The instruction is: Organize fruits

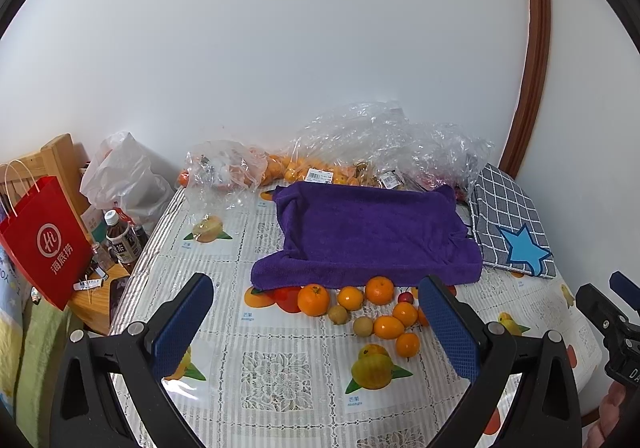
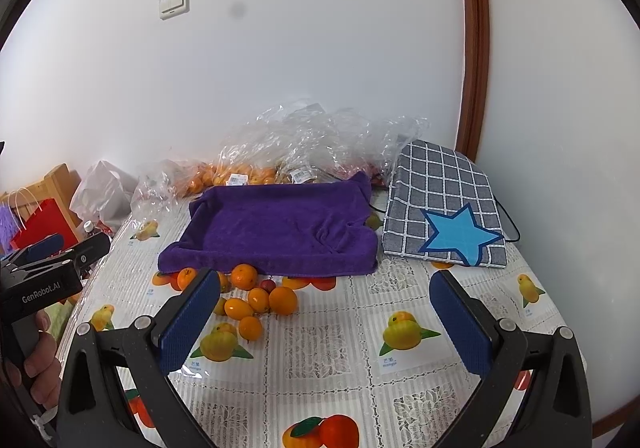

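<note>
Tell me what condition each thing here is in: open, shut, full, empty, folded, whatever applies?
Left gripper: fingers open, holding nothing.
Right gripper: fingers open, holding nothing.
Purple towel: spread out, front edge draped onto the table.
Loose oranges: scattered in front of the towel, not sorted.
Clear plastic bags: crumpled, one holding oranges.
Checked cushion: lying flat, star side up.
Red paper bag: upright.
Drink bottle: upright, capped.

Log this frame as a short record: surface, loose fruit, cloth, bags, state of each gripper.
surface: table with fruit-print tablecloth
loose fruit: oranges, brown fruits and a small red fruit, clustered at the towel's near edge
cloth: purple towel, nothing on it
bags: clear plastic bags along the wall, some holding oranges
left gripper: open, holding nothing
right gripper: open, holding nothing
</note>
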`<state>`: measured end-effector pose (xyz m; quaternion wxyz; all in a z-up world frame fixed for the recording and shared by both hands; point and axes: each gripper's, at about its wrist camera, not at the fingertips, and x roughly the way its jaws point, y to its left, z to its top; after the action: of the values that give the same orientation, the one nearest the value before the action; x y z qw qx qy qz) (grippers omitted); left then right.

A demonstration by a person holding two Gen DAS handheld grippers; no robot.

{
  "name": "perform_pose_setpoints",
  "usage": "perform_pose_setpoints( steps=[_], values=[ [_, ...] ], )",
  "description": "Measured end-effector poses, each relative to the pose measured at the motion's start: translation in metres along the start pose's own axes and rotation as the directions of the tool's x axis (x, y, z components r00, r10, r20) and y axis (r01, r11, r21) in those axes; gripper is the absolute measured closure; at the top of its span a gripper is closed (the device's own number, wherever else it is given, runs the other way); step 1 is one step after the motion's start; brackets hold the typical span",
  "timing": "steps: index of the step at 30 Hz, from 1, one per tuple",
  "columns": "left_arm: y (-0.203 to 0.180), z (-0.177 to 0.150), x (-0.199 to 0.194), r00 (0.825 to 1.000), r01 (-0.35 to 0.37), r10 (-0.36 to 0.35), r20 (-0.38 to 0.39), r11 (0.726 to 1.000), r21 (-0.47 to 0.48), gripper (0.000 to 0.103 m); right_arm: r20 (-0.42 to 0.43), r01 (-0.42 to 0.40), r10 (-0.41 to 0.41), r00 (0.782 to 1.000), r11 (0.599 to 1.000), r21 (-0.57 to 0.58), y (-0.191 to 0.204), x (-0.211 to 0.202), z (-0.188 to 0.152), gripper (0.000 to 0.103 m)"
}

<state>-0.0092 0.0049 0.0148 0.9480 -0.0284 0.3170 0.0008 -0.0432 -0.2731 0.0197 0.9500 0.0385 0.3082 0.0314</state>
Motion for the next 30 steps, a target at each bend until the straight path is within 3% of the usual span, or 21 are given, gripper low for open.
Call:
perform_pose_setpoints(
  steps=[30],
  values=[
    [0.004,0.005,0.010,1.000,-0.009,0.009,-0.019,1.000,0.003,0.000,-0.003,0.013,-0.013,1.000,0.999,-0.036,0.009,0.016,-0.002,0.000]
  ],
)
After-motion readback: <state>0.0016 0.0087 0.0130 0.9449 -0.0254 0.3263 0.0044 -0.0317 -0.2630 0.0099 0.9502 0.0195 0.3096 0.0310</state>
